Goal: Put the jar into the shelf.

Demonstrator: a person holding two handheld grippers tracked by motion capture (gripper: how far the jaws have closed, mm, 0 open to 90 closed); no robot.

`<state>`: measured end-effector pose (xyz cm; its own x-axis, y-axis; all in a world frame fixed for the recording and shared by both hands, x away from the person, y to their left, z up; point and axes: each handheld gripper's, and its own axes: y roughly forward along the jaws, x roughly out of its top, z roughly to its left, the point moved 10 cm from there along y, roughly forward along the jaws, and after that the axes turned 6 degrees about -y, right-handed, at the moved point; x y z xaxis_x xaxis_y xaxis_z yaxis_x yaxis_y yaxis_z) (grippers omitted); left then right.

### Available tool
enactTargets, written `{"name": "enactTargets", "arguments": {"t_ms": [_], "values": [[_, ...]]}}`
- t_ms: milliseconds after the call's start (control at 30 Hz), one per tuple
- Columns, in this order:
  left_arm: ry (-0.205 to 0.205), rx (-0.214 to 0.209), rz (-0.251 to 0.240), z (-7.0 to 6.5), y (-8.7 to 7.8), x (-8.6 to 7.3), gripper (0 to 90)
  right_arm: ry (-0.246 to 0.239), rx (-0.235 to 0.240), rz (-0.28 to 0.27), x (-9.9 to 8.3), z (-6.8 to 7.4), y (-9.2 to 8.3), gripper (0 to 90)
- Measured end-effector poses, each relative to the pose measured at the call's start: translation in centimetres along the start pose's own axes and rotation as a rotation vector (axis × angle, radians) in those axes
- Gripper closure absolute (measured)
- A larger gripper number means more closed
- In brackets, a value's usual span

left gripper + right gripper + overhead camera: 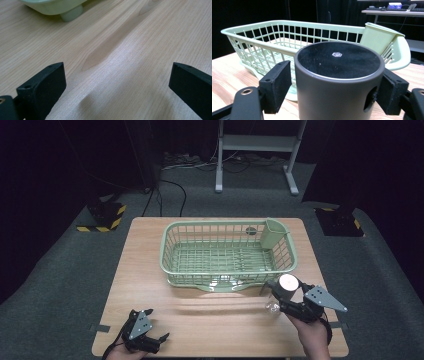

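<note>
**Cup between right jaws**

Cup (339,82), dark, upright, sits between the right gripper's (289,296) jaws; both pads appear pressed on its sides, grasping it. Position: table (150,270), near right, just before the green basket (172,262). Left gripper (159,340), near left: jaws spread, nothing between.

One wooden table (150,285) stood in the room. On it sat one pale green dish basket (172,250), with one cutlery cup (274,234) fitted in a corner, and one dark cylindrical cup (287,285) (standing upside down, base up). Two grippers were counted: the left gripper (159,338) and the right gripper (285,292).
</note>
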<state>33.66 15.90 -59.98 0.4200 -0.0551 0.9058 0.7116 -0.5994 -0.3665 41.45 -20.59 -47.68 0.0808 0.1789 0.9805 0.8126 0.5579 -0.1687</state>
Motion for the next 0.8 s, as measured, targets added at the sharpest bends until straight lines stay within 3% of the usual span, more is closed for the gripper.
{"name": "enactTargets", "arguments": {"t_ms": [467, 567, 800], "values": [[-0.002, 0.001, 0.002, -0.01, 0.04, -0.03, 1.5, 0.005, 0.006, 0.0, 0.18, -0.2, -0.5, 26.8], [0.002, 0.001, 0.002, 0.01, 0.01, -0.02, 1.5, -0.002, 0.002, -0.001, 0.23, -0.32, -0.55, 32.4], [0.001, 0.001, 0.003, 0.03, 0.01, -0.02, 1.5, -0.017, 0.018, 0.017, 0.44, 0.41, -0.67, 32.8]]}}
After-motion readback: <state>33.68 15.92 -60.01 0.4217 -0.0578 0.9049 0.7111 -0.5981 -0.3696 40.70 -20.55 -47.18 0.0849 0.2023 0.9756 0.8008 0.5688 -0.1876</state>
